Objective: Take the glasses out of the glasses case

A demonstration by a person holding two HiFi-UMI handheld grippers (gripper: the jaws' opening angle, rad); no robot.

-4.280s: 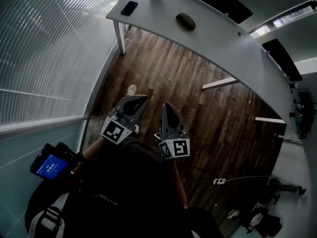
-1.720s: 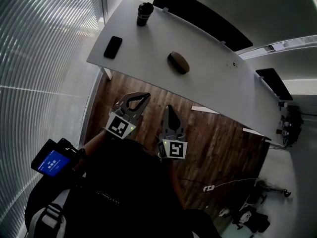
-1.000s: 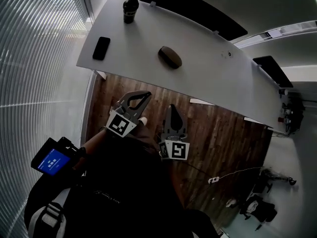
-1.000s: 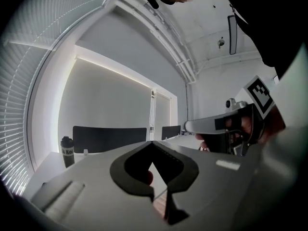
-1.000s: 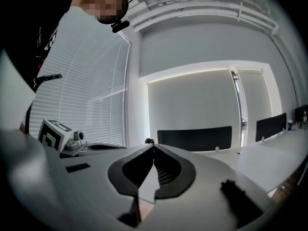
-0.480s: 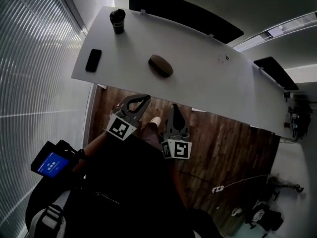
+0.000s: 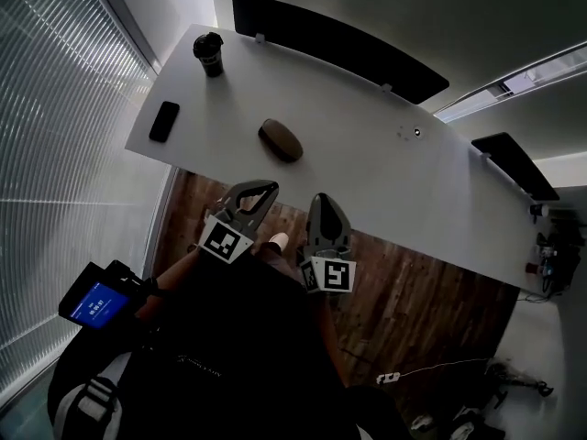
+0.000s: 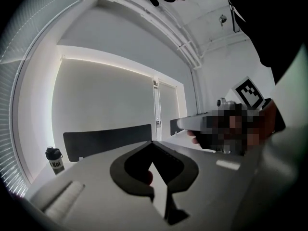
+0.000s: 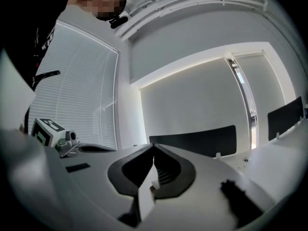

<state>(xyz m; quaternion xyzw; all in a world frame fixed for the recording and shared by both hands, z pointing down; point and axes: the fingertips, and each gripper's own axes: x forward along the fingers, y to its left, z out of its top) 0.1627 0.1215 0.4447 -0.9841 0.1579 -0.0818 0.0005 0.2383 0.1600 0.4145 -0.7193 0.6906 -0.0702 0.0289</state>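
A brown oval glasses case (image 7: 281,140) lies shut on the white table (image 7: 367,163), near its front edge. My left gripper (image 7: 271,188) is held level just short of that edge, below the case, and its tips meet: it is shut and empty. To its right my right gripper (image 7: 321,199) is also shut and empty, its tip at the table's edge. Neither touches the case. In the left gripper view the jaws (image 8: 153,143) close to a point over the table top. The right gripper view shows its jaws (image 9: 154,146) the same way.
A black phone (image 7: 165,121) lies at the table's left end, and a dark bottle (image 7: 209,53) stands at the far left corner. A black divider panel (image 7: 339,49) runs along the back edge. Blinds (image 7: 55,154) cover the left wall. Wooden floor (image 7: 404,291) lies below.
Both grippers have moved forward to the table's edge, and the table with the case now fills more of the head view. Both pairs of jaws stayed shut.
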